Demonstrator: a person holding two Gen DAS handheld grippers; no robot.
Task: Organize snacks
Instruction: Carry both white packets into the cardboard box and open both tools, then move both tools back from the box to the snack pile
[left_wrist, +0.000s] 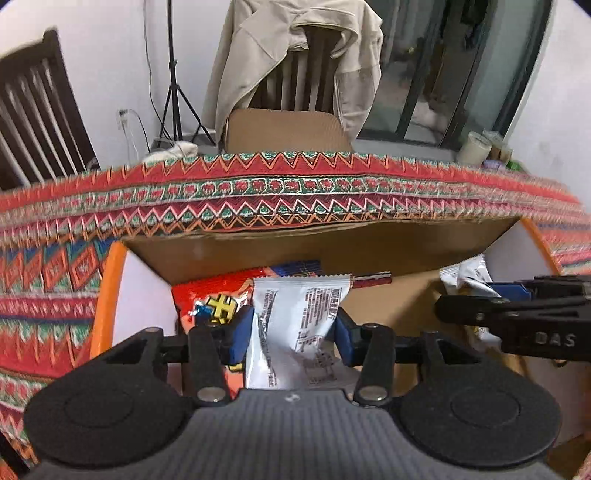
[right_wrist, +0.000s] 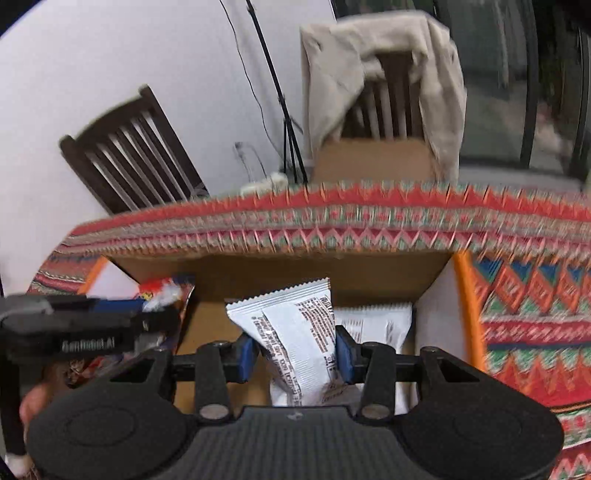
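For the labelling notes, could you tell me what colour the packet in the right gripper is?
White packet with dark print, clearest in the right wrist view.

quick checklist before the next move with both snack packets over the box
1. Left hand-held gripper has white packet between its pads: ok.
2. Right hand-held gripper shut on its white packet: ok.
3. Both are over the open cardboard box: ok.
4. Bare floor in the box's middle: ok.
5. Red snack bag lies below the left packet: not ok if bare floor is wanted.
6. Left grip firm: cannot tell.
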